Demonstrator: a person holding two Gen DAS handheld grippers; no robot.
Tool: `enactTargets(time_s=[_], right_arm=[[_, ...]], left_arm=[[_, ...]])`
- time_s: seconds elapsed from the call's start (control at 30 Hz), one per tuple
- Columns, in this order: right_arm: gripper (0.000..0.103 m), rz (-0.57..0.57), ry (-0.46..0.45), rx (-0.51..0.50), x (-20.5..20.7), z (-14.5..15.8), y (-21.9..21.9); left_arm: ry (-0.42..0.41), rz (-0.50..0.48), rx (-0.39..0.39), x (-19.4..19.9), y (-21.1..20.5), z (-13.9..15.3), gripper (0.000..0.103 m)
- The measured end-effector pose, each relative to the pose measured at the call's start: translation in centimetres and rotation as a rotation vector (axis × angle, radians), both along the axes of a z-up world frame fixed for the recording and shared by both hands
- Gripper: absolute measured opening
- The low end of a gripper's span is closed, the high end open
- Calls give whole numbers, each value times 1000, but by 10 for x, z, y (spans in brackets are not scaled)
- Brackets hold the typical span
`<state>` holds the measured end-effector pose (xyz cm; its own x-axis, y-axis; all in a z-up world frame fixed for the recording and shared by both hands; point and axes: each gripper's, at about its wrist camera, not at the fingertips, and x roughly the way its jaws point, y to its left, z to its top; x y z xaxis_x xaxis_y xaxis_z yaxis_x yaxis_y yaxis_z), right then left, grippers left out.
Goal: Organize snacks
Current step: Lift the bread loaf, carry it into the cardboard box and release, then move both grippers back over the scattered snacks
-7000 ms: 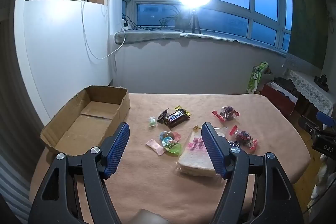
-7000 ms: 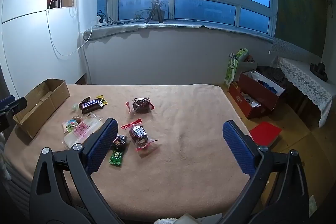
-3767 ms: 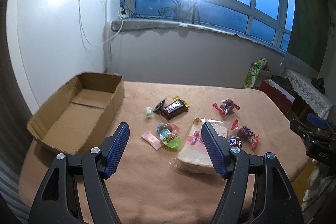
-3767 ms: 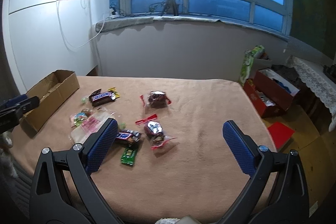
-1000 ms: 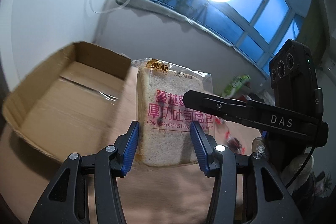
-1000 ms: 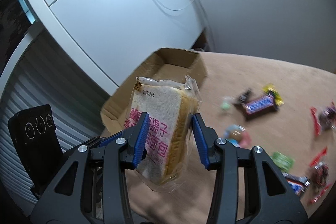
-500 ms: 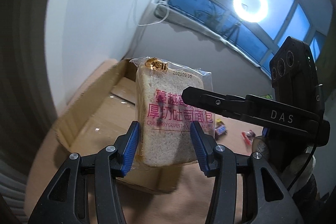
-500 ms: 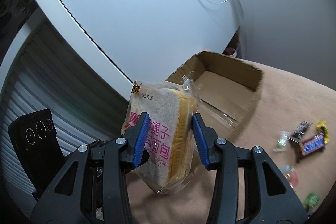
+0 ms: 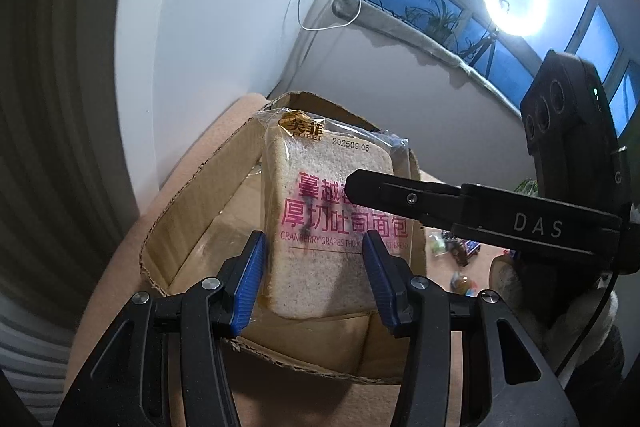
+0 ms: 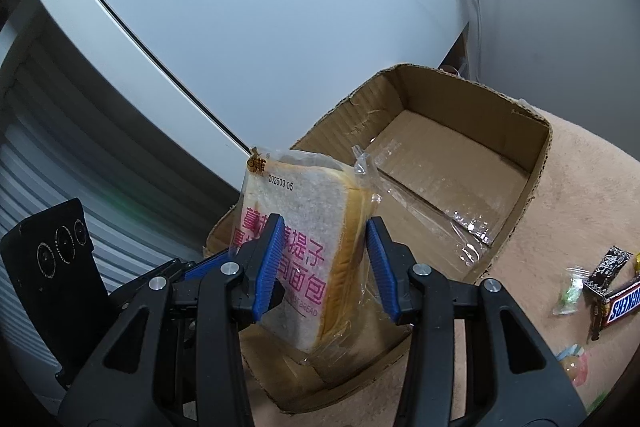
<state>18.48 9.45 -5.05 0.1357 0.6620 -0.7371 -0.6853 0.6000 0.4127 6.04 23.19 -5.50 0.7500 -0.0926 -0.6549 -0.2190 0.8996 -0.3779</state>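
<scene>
Bread bag (image 9: pixel 328 211) — "202509 05" (tongs (image 9: pixel 536 225): "DAS").

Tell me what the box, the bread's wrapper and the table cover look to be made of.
Box: brown corrugated cardboard, matte; its torn rim shows fluting, and clear glossy tape runs along the floor seam.
Bread wrapper: thin clear plastic film, glossy; it crinkles, glints and shows the slices through the pink print.
Table cover: probably a soft fabric, tan and dull, with a fuzzy nap; the exact fibre can't be told.

Left gripper (image 9: pixel 314 279), right gripper (image 10: pixel 326 263): black frames, ribbed blue pads, silver screws; white "DAS" lettering.
</scene>
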Motion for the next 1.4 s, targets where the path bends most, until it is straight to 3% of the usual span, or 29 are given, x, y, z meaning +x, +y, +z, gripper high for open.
enactTargets(time_s=[0.13, 0.27, 0.63, 1.23, 1.4], right_arm=[[49, -7, -12, -32, 3, -2, 0], [61, -32, -31, -28, 4, 2, -8], [62, -53, -115, -17, -17, 28, -42], [62, -229, -299, -69, -41, 67, -184], [75, -301, -348, -121, -44, 68, -233]], left_arm=[[17, 9, 59, 4, -7, 2, 48], [18, 24, 91, 1, -9, 5, 48], [-15, 28, 140, -16, -26, 20, 48], [-69, -116, 132, -26, -103, 35, 48], [-51, -182, 125, -18, -129, 30, 48]])
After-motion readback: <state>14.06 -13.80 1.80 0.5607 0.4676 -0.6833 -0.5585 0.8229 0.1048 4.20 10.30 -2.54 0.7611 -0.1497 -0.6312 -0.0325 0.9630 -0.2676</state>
